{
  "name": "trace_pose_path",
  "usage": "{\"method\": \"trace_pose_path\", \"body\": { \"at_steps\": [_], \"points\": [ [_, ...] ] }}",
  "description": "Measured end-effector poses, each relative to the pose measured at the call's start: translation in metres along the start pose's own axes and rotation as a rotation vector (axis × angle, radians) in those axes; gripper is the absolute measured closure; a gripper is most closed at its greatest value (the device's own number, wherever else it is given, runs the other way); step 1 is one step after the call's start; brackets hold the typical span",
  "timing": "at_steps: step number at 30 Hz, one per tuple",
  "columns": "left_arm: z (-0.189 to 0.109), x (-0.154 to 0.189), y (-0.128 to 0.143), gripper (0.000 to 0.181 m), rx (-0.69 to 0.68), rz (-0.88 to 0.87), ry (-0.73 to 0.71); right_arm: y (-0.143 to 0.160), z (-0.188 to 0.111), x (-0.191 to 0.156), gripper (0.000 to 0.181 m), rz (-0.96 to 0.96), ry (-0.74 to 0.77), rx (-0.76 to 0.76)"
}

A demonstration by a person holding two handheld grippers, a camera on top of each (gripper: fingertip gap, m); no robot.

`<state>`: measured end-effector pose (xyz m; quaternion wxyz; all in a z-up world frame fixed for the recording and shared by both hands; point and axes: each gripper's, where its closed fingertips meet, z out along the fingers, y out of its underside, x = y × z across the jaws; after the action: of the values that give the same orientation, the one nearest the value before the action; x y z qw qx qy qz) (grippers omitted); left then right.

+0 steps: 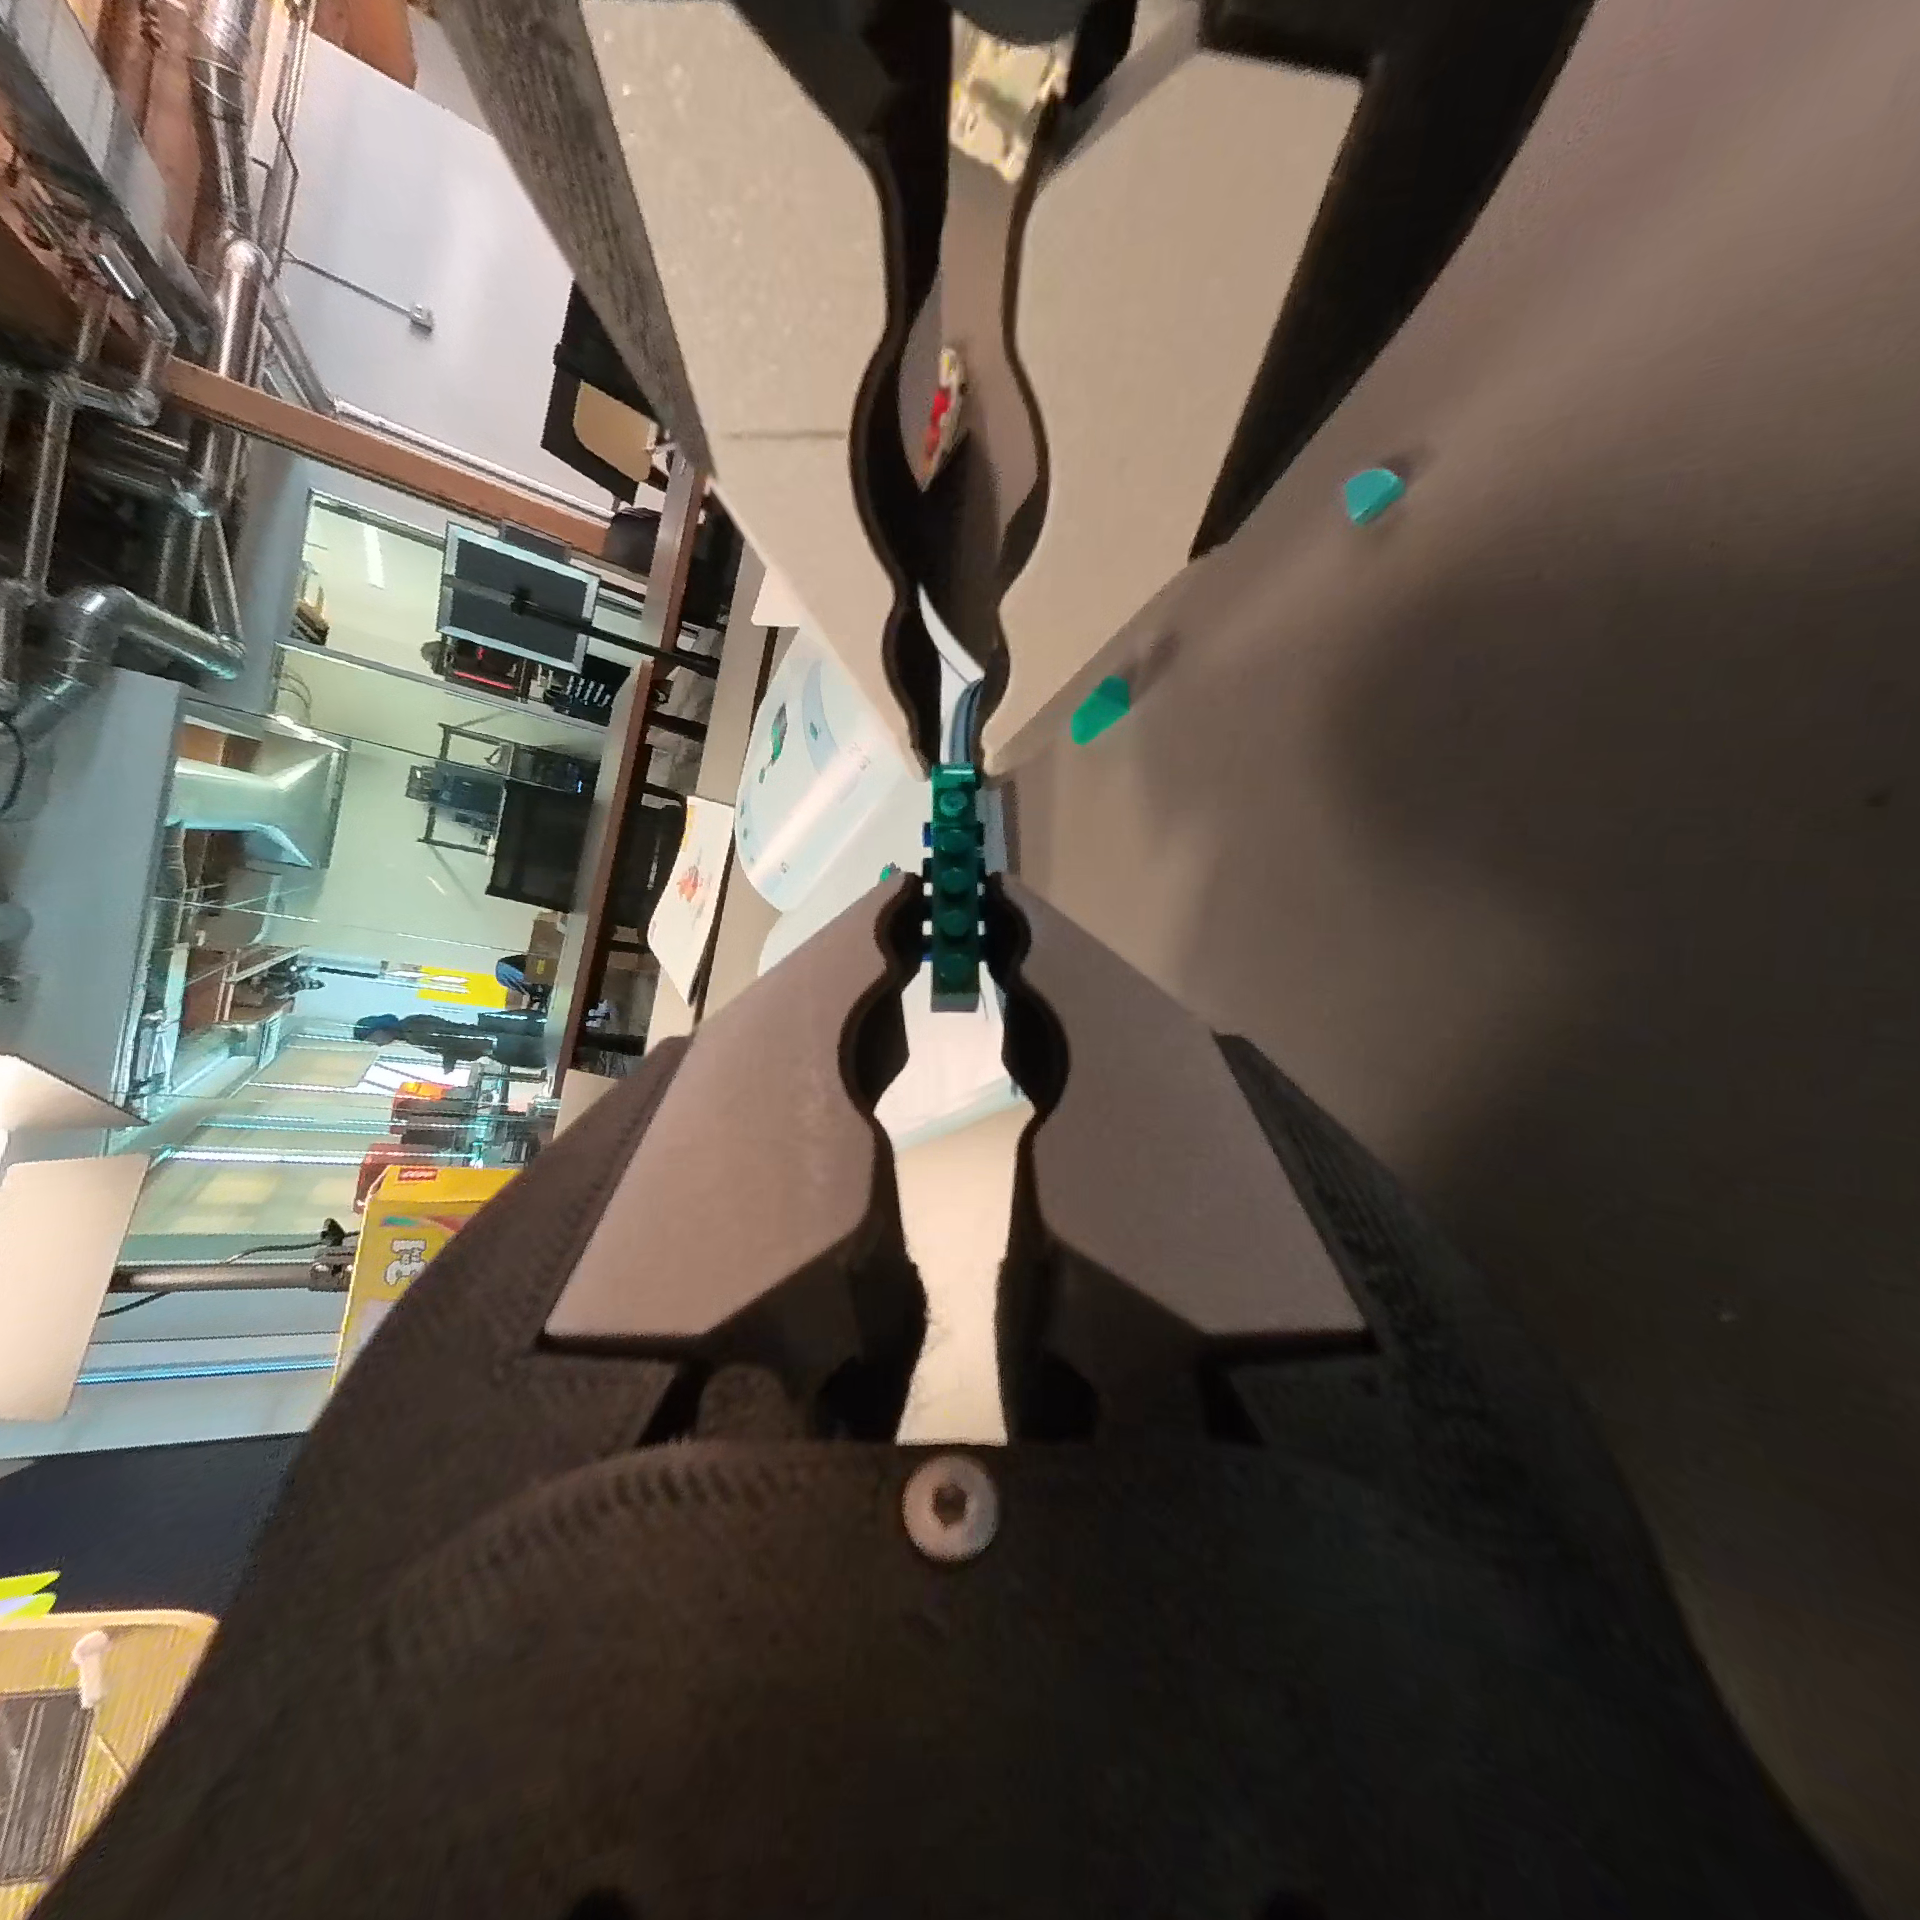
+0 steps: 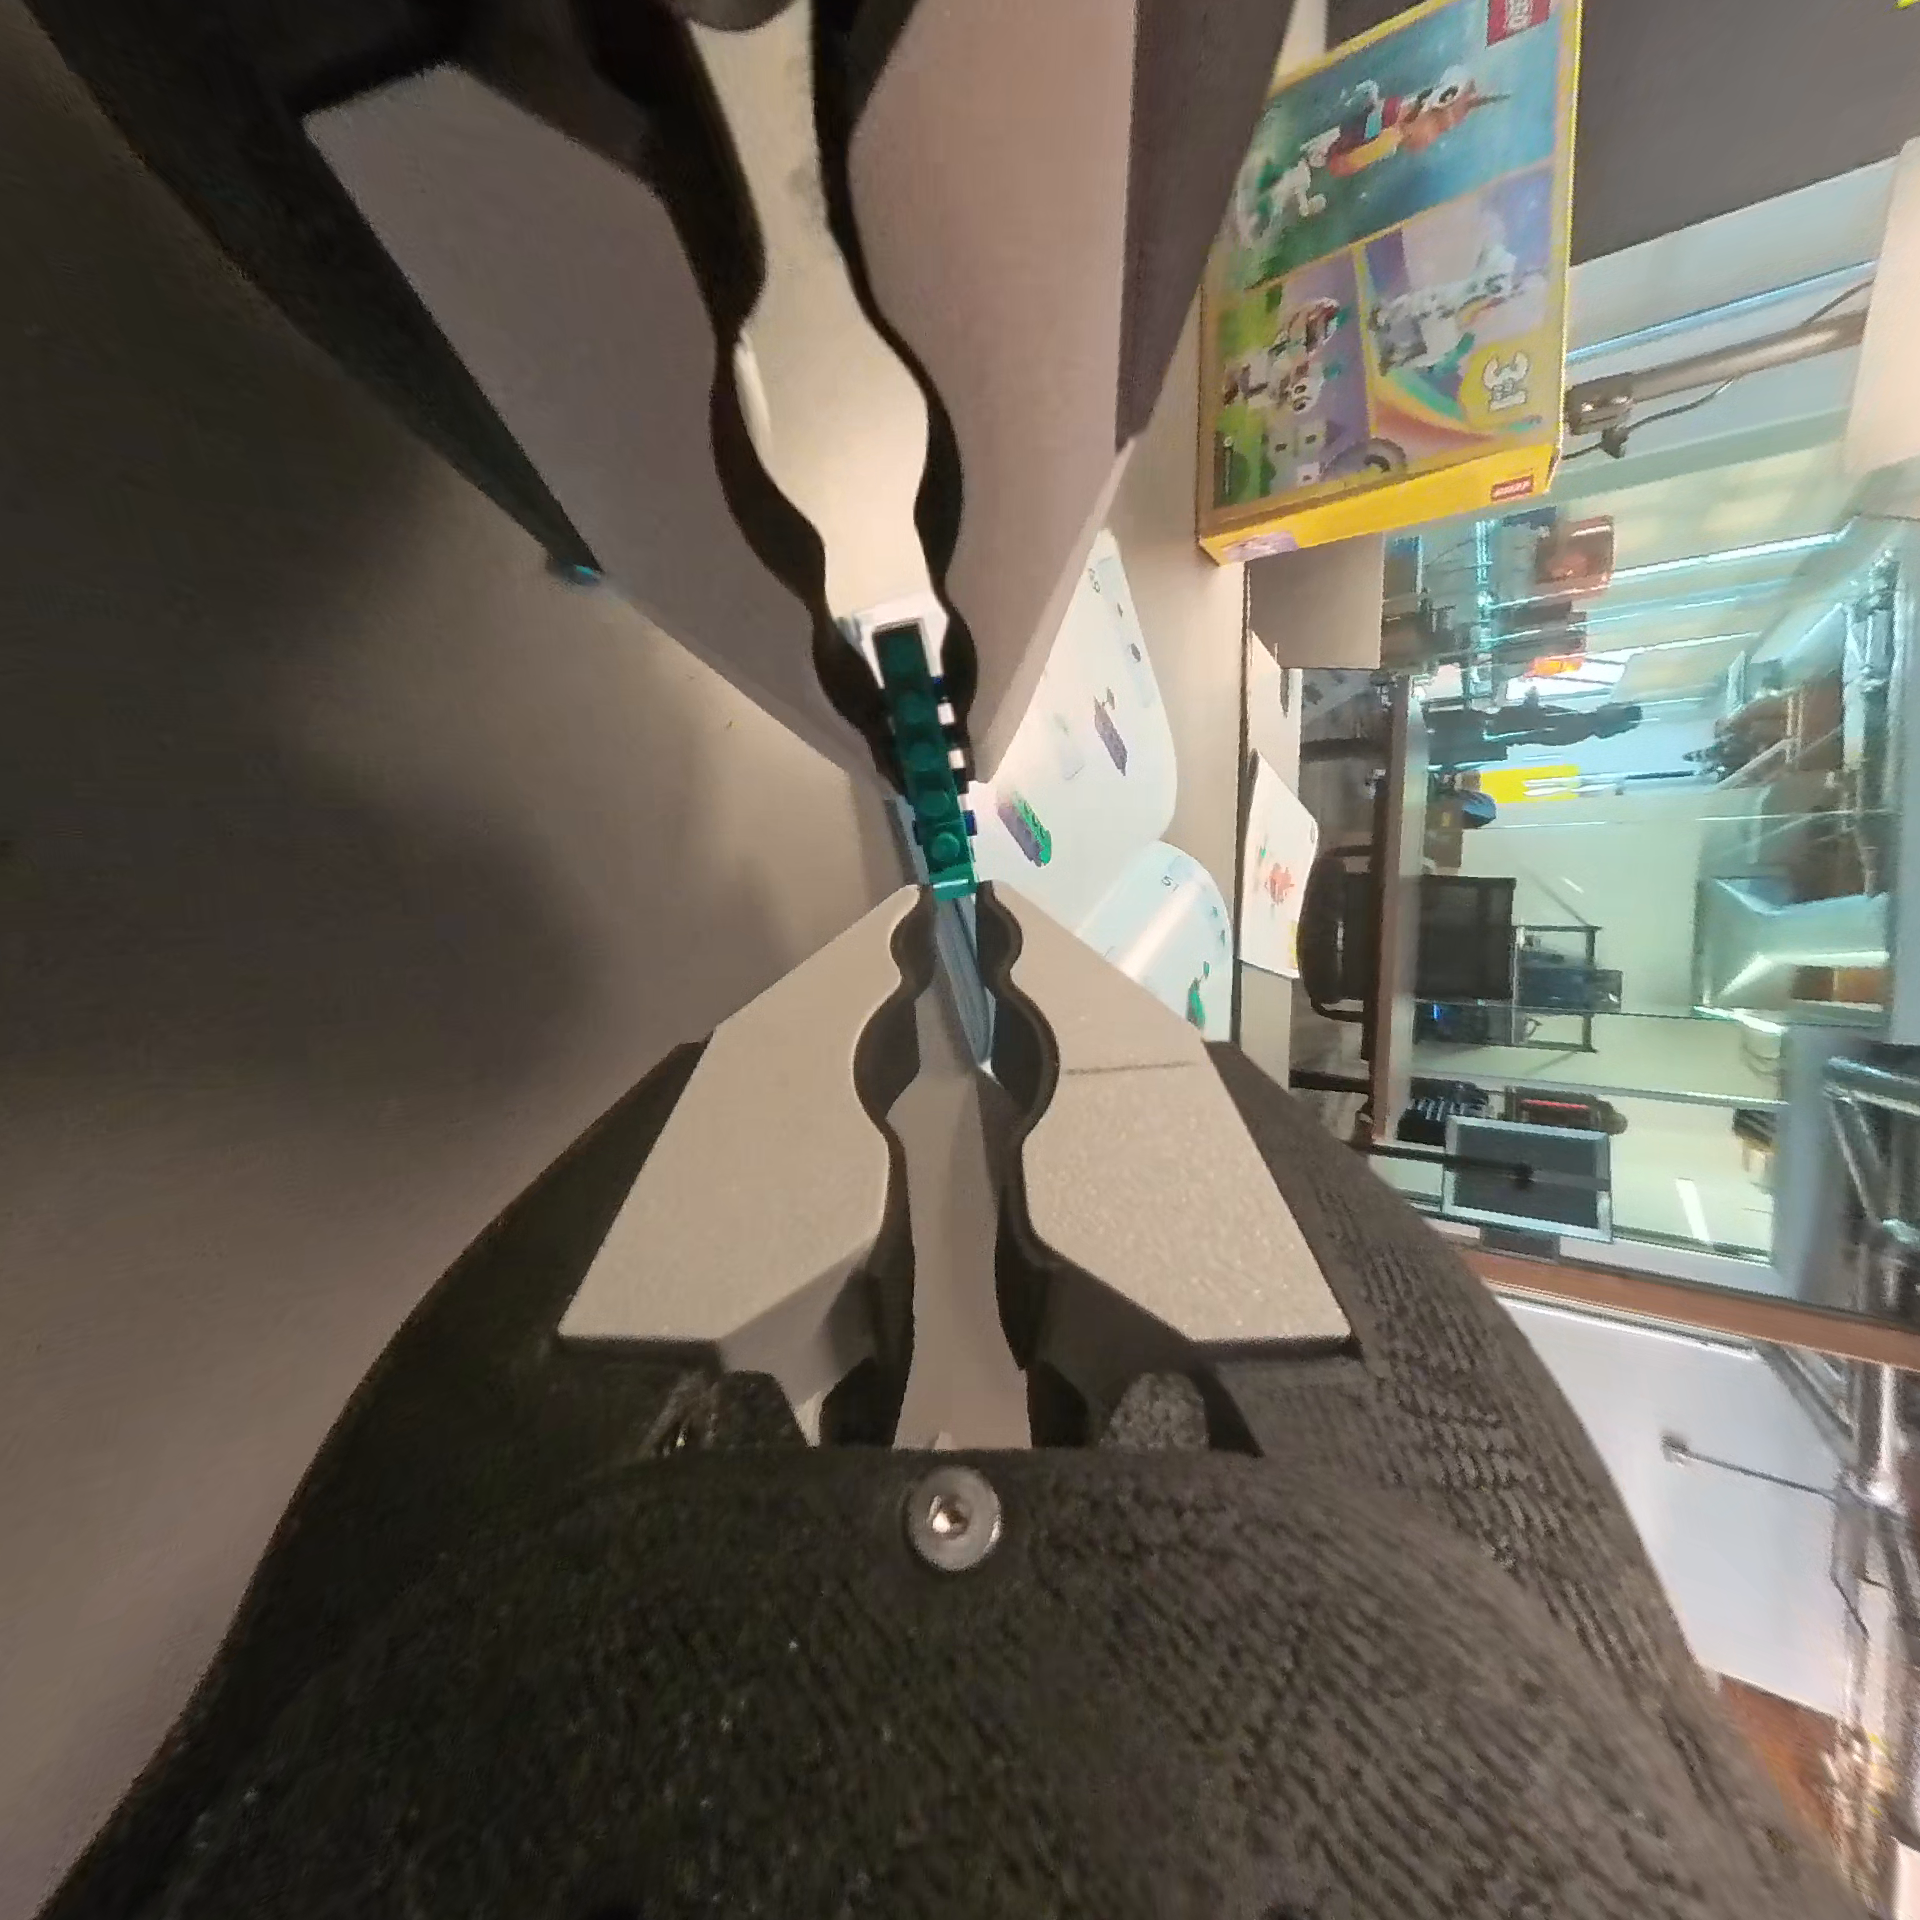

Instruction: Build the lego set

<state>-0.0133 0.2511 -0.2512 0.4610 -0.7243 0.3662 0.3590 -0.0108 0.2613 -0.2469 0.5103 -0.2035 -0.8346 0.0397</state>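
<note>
A small lego assembly is held between both grippers, which face each other tip to tip. It has a dark green studded plate [image 1: 956, 894] on top, blue bits at its side and a light grey-blue plate [image 2: 964, 977] underneath. My left gripper [image 1: 958, 909] is shut on the green-plate end. My right gripper [image 2: 951, 912] is shut on the grey-blue end, with the green plate [image 2: 925, 769] reaching away into the left gripper [image 2: 914, 743]. The right gripper [image 1: 954, 764] comes in from the top of the left wrist view.
Two loose teal pieces [image 1: 1371, 494] [image 1: 1101, 709] lie on the grey table [image 1: 1558, 935]. An open instruction booklet [image 2: 1091, 748] lies beyond the grippers. A yellow lego box [image 2: 1455, 260] stands behind it. A glass wall and a chair [image 2: 1340, 935] are farther off. My left and right fingertips are right by each other.
</note>
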Motion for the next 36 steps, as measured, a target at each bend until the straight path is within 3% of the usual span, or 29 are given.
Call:
{"method": "trace_pose_path", "body": {
  "at_steps": [9, 22, 25, 29, 33, 36],
  "points": [
    [-0.003, -0.006, -0.001, 0.171, 0.008, -0.005, -0.034, -0.003, -0.001, 0.006, 0.176, -0.044, 0.065, 0.004],
    [0.001, -0.003, 0.000, 0.170, 0.001, -0.046, 0.000, 0.001, -0.002, 0.002, 0.175, 0.060, -0.003, 0.042],
    [0.001, -0.004, 0.003, 0.170, -0.001, -0.105, 0.023, 0.006, 0.000, 0.000, 0.164, 0.049, -0.011, 0.023],
    [0.000, -0.003, 0.005, 0.170, 0.042, -0.443, 0.209, 0.007, -0.001, 0.005, 0.126, -0.035, 0.029, 0.072],
    [-0.011, 0.003, -0.010, 0.170, 0.165, -0.898, 0.564, -0.003, -0.008, 0.004, 0.120, -0.214, 0.099, 0.186],
    [-0.019, 0.007, -0.015, 0.170, 0.196, -1.078, 0.742, -0.016, -0.014, -0.002, 0.119, -0.256, 0.098, 0.252]
  ]
}}
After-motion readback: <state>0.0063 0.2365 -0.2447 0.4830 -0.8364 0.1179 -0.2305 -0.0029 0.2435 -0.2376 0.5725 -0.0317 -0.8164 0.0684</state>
